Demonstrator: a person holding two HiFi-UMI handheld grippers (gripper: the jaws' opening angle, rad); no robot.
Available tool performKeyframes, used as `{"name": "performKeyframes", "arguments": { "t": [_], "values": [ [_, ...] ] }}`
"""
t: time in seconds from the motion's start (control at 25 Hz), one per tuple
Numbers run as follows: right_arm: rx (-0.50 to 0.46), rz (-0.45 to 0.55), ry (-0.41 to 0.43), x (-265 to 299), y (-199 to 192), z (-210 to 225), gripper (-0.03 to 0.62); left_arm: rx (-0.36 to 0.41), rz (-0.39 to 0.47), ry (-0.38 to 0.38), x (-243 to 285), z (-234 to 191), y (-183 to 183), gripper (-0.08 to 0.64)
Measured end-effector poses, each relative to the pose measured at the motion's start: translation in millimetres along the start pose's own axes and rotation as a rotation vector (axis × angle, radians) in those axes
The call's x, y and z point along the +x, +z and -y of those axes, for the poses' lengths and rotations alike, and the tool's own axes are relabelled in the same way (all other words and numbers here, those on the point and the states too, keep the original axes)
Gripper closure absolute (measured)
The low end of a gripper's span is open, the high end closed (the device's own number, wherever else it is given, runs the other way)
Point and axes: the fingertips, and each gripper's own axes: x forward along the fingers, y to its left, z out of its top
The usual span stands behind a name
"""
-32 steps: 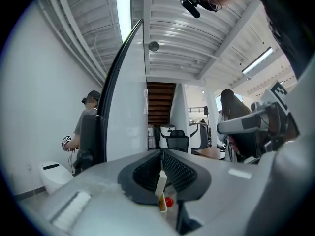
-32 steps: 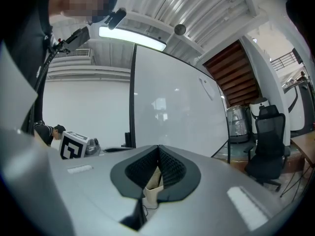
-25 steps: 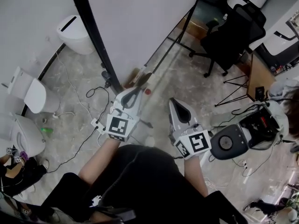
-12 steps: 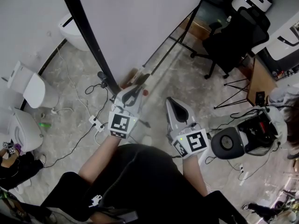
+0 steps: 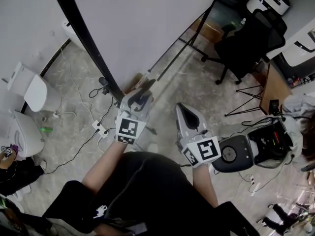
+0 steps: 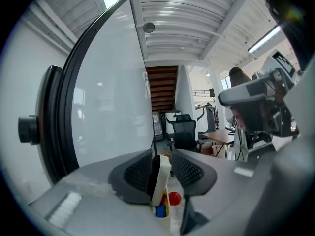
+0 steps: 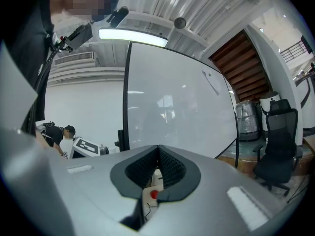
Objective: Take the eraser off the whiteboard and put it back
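Left gripper (image 6: 162, 155) has just been opening its jaws. They stand apart now, with the eraser (image 6: 161, 181) upright between them, close by the pad at 9 o'clock and a gap showing to the pad at 3 o'clock. A blue cap (image 6: 160, 211) and a red cap (image 6: 174, 198) sit below it at 6 o'clock. The whiteboard (image 6: 108, 107) rises at 10 o'clock. The right gripper (image 7: 158, 157) is closed, pads together and empty.

The head view looks steeply down from above onto the floor (image 5: 197, 77) beside the whiteboard (image 5: 147, 23). Each gripper view sits close behind its own jaws and faces roughly level. All three views share the whiteboard.
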Motion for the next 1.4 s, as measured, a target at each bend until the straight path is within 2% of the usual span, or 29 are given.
{"name": "performKeyframes", "arguments": {
  "t": [0.36,0.56,0.76,1.2,1.4],
  "values": [
    [0.012,-0.002,0.009,2,-2,19,0.583,0.101,-0.137,0.053,23,3,-19,0.376],
    [0.019,-0.002,0.019,3,-4,29,0.583,0.124,-0.239,0.057,35,4,-33,0.334],
    [0.025,-0.002,0.023,2,-6,39,0.583,0.198,-0.330,0.060,44,5,-42,0.307],
    [0.033,-0.001,0.033,5,-7,44,0.583,0.222,-0.461,0.044,57,3,-59,0.281],
    [0.037,0.001,0.037,7,-7,49,0.583,0.305,-0.496,0.062,63,-3,-56,0.282]
  ]
}}
